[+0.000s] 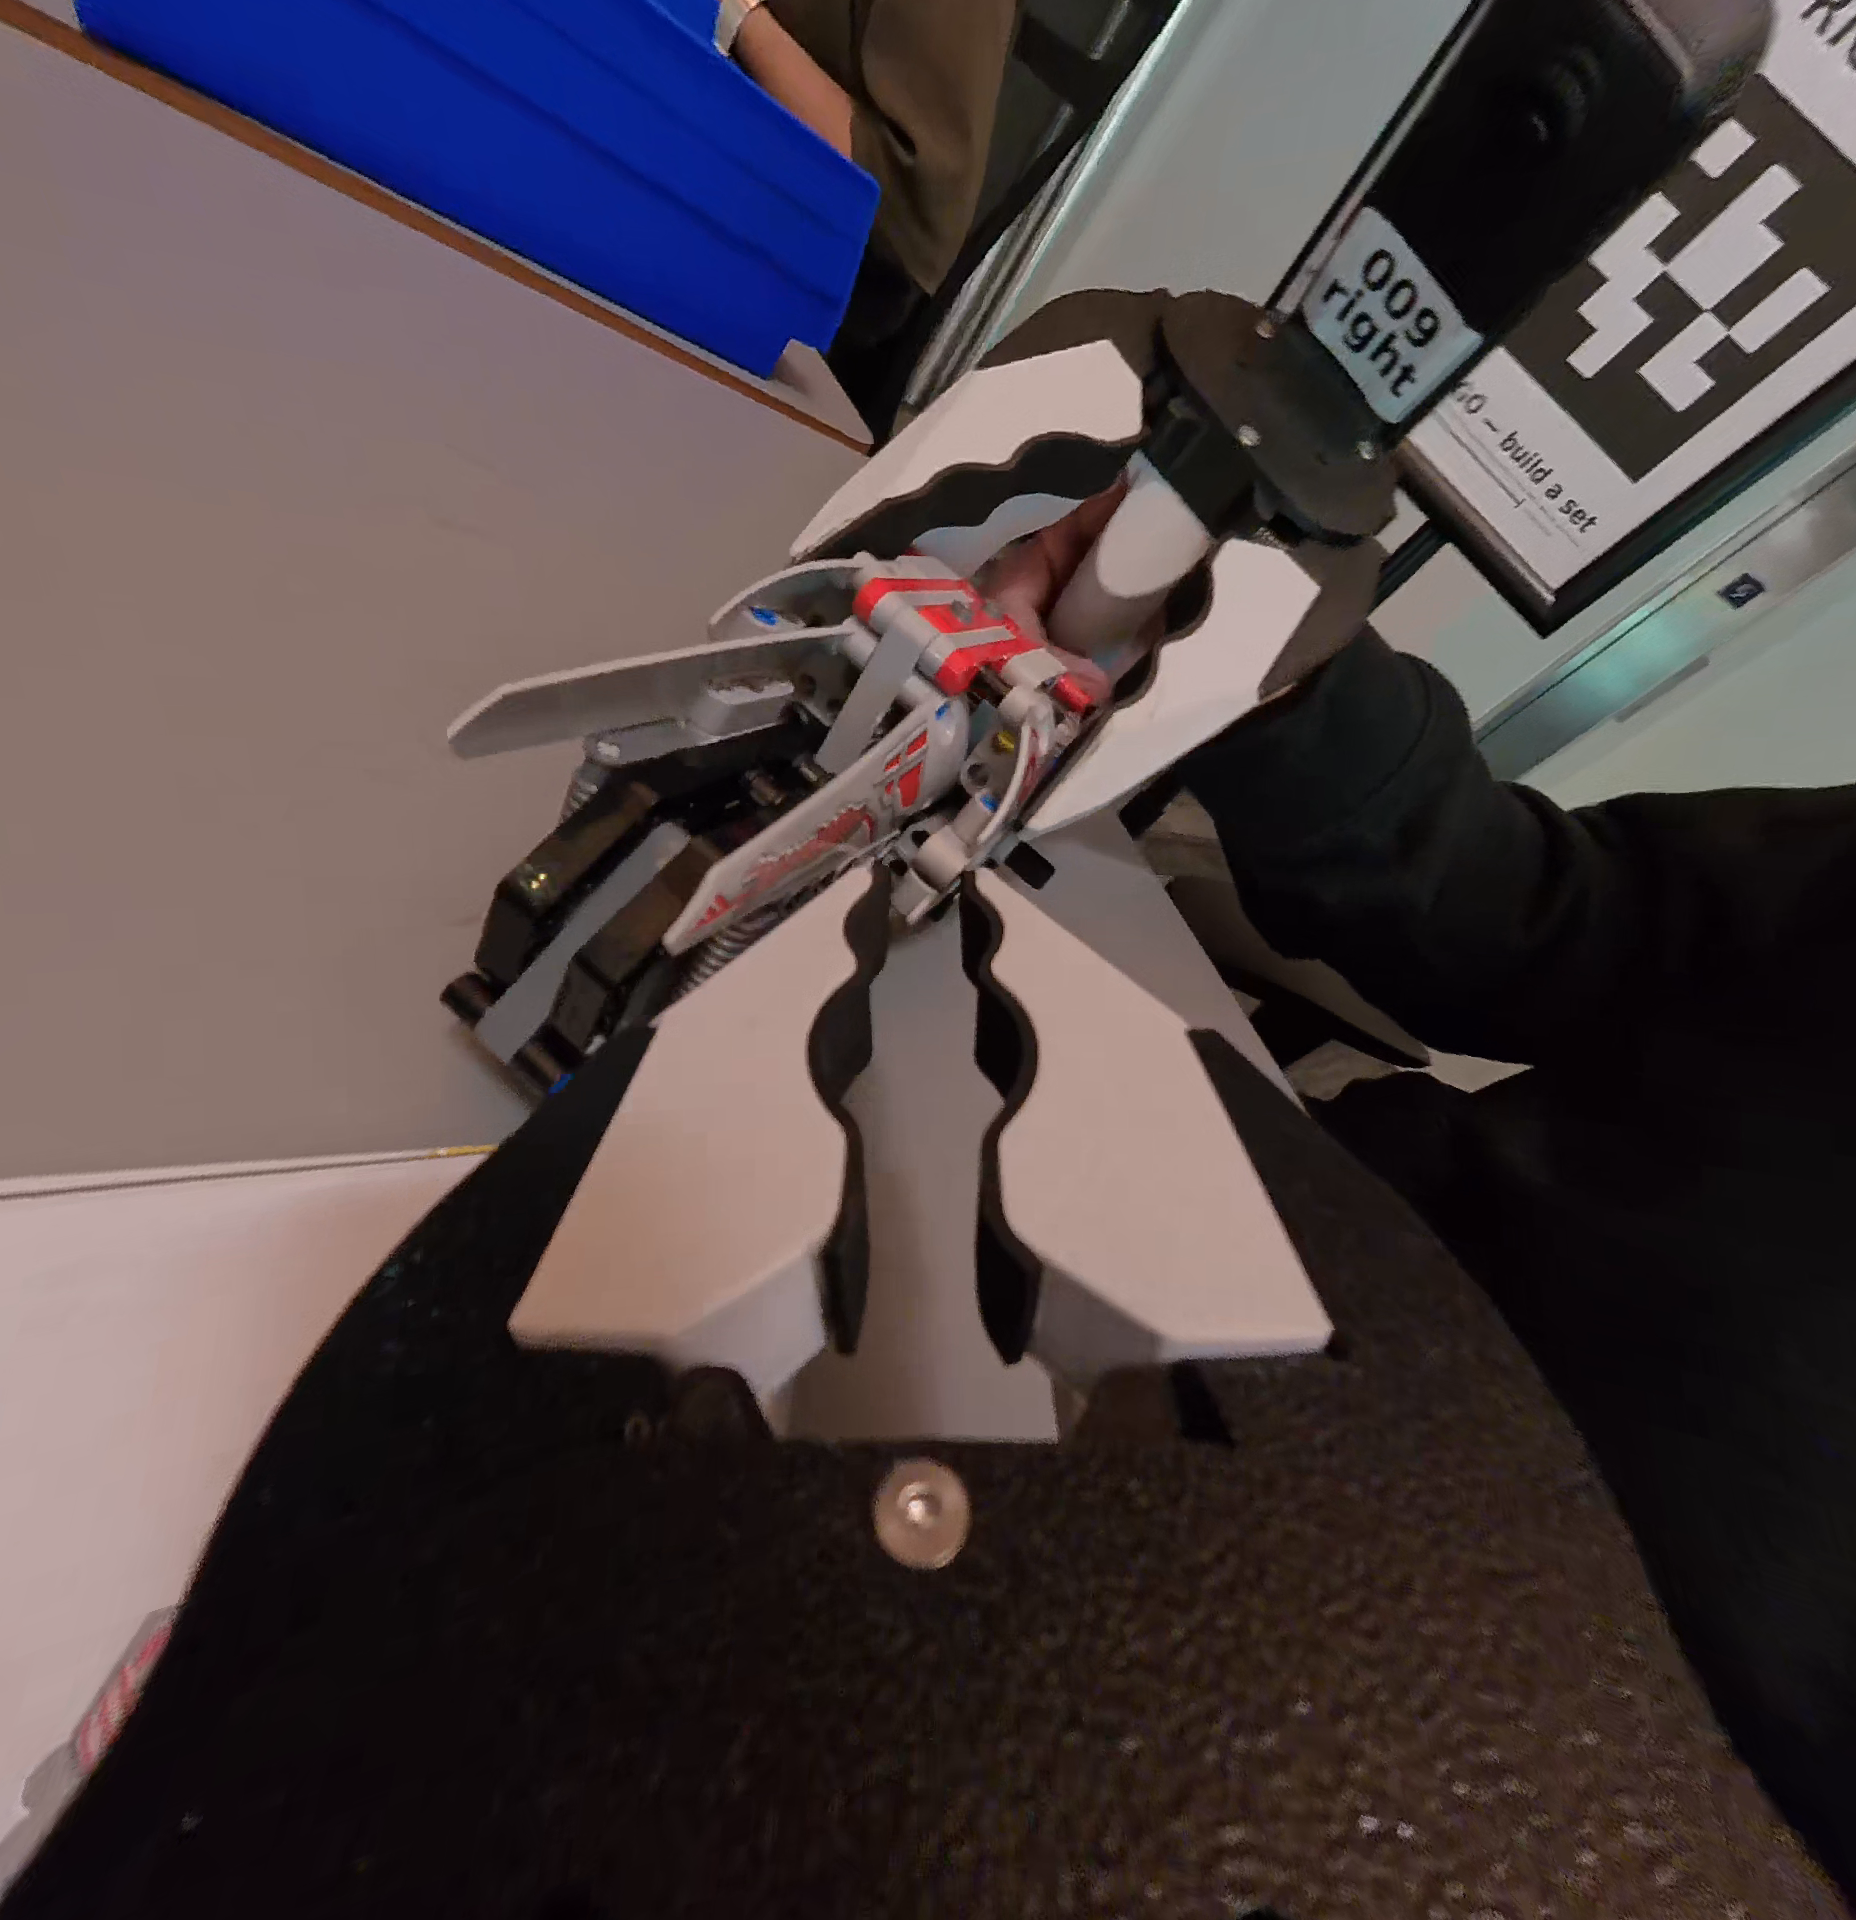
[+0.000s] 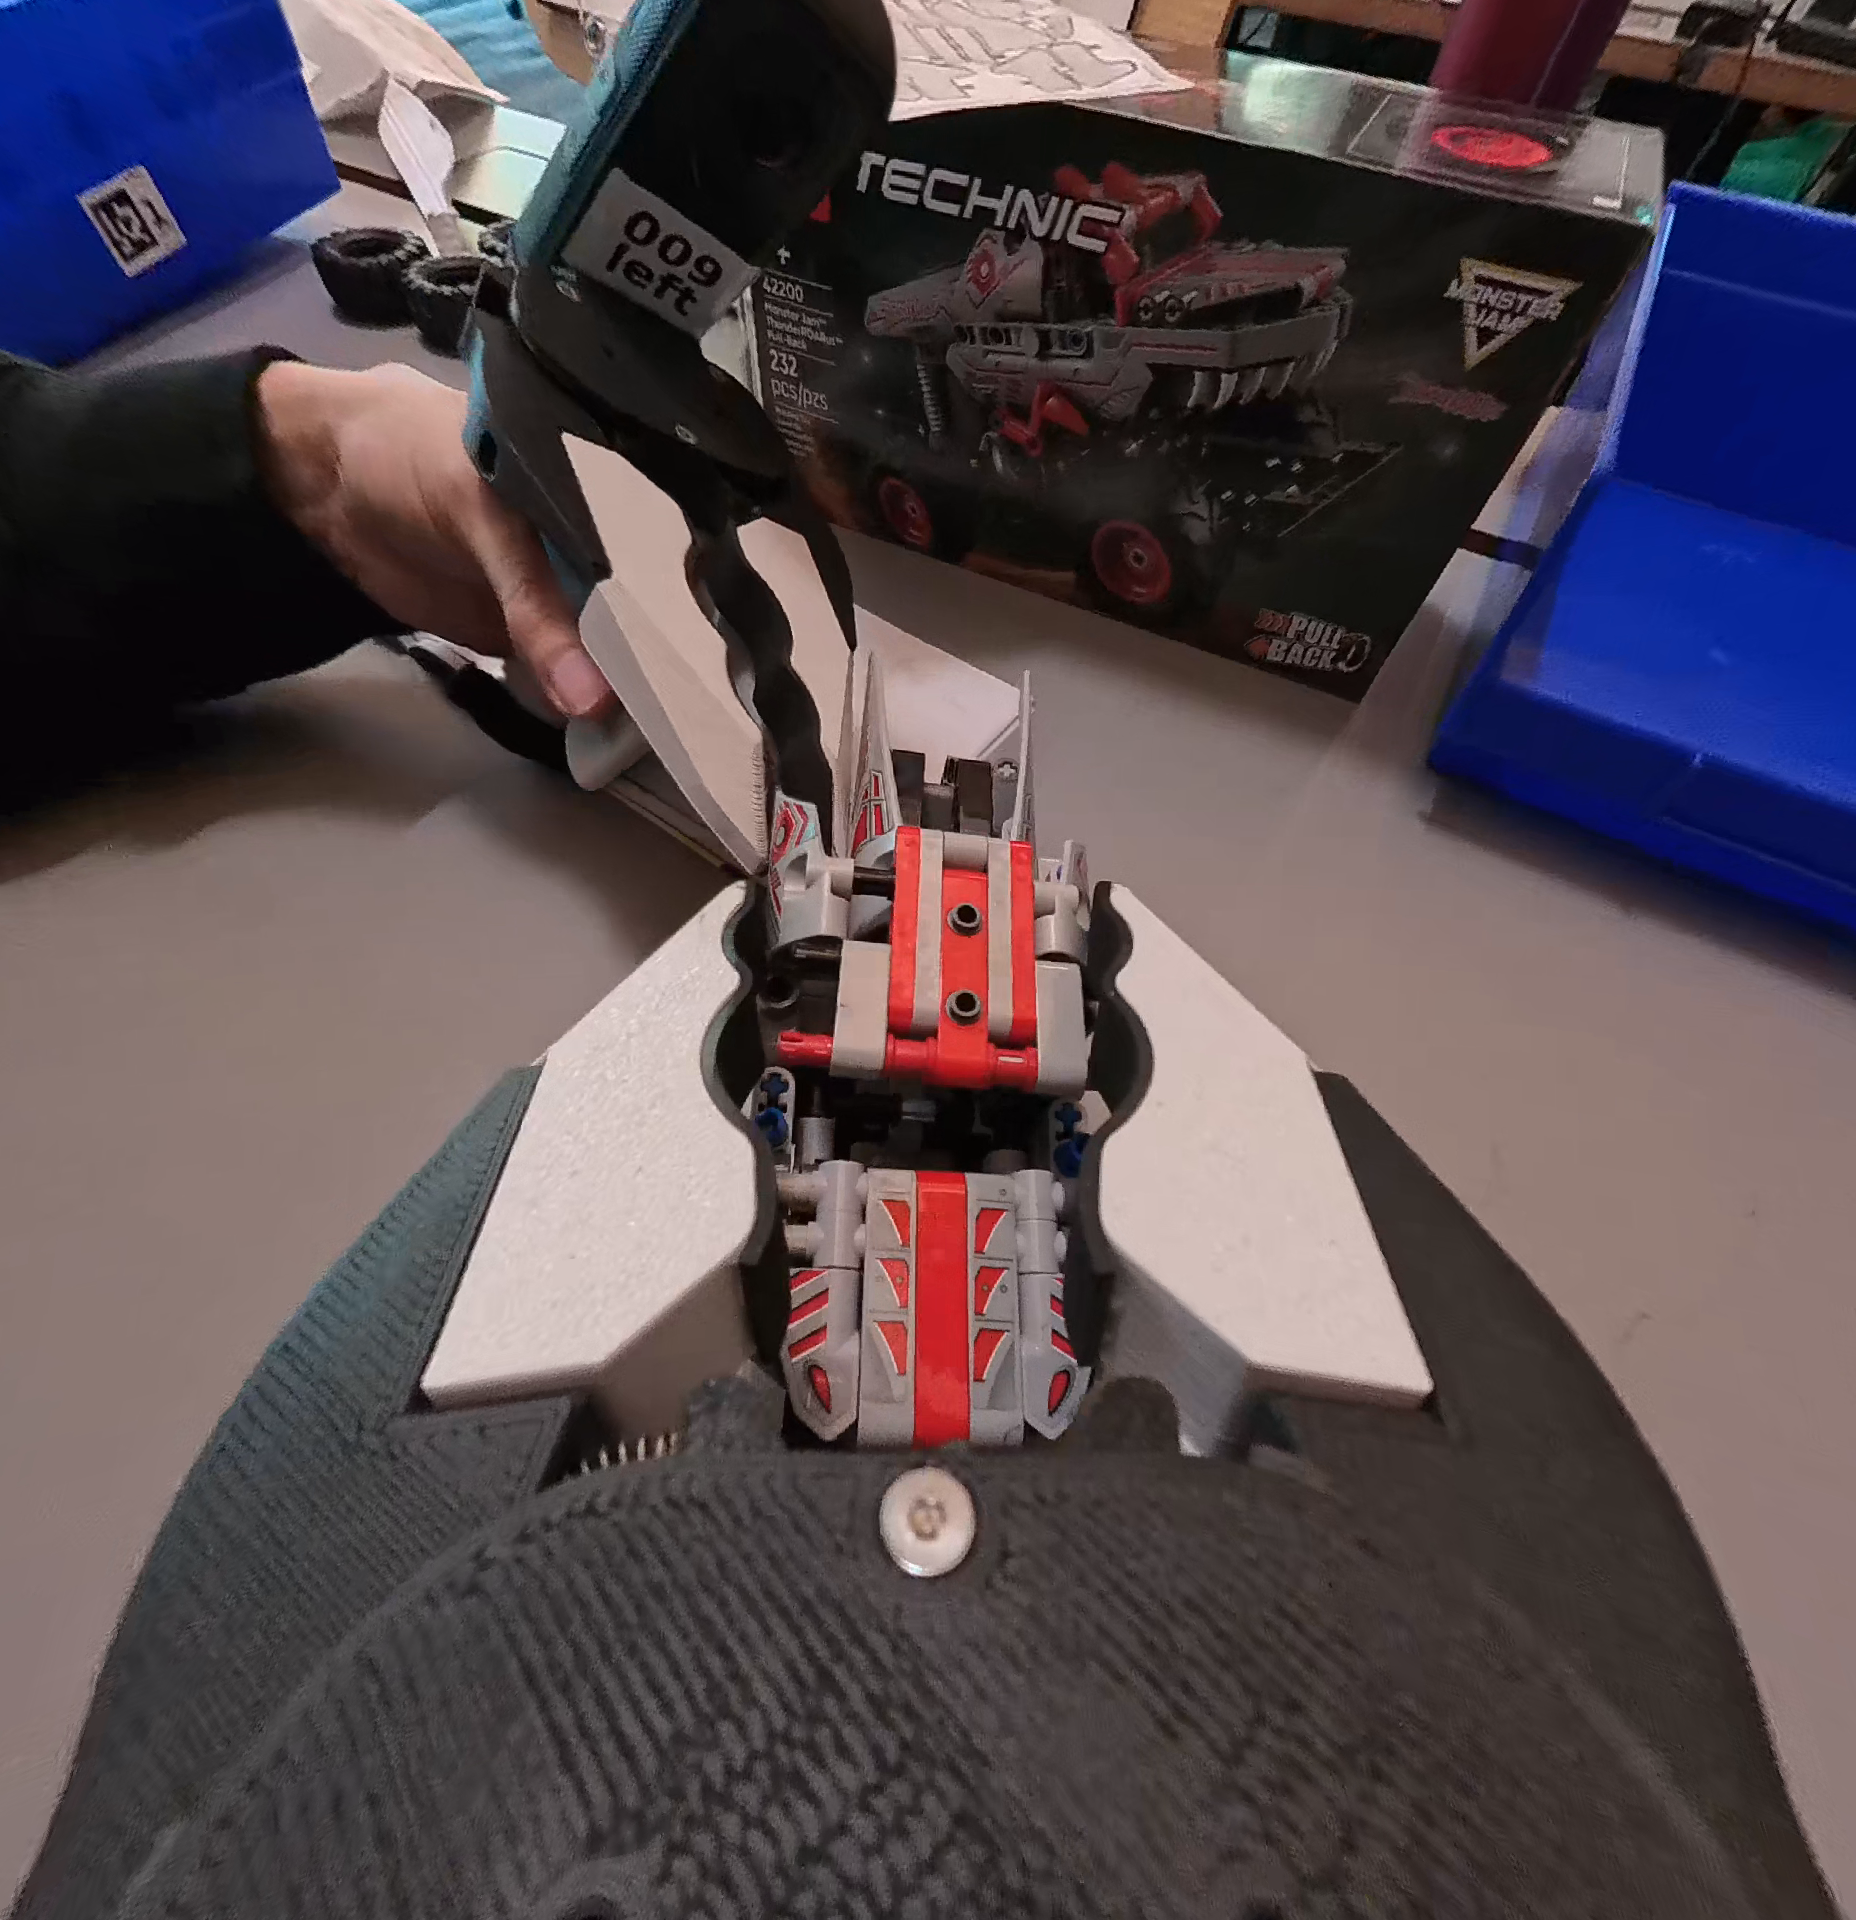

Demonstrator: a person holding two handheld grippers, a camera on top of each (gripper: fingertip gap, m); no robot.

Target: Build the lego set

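Note:
The lego model (image 2: 939, 997), a grey, red and black truck body with grey fins, is held above the grey table (image 2: 280, 1039). My right gripper (image 2: 929, 914) is shut on its sides. In the left wrist view the model (image 1: 799, 727) sticks out to the left from the right gripper (image 1: 934, 675), with its black chassis underneath. My left gripper (image 1: 919, 883) is closed down on a small grey piece at the model's side edge. In the right wrist view the left gripper (image 2: 789, 821) comes down from the upper left and meets the model's left side panel.
The set's black box (image 2: 1163, 364) stands behind the model. Blue bins sit at the right (image 2: 1682, 623) and far left (image 2: 93, 156). Black tyres (image 2: 404, 275) lie at the back left. A white booklet (image 2: 934, 686) lies under the model. A hand (image 2: 415, 520) holds the left gripper.

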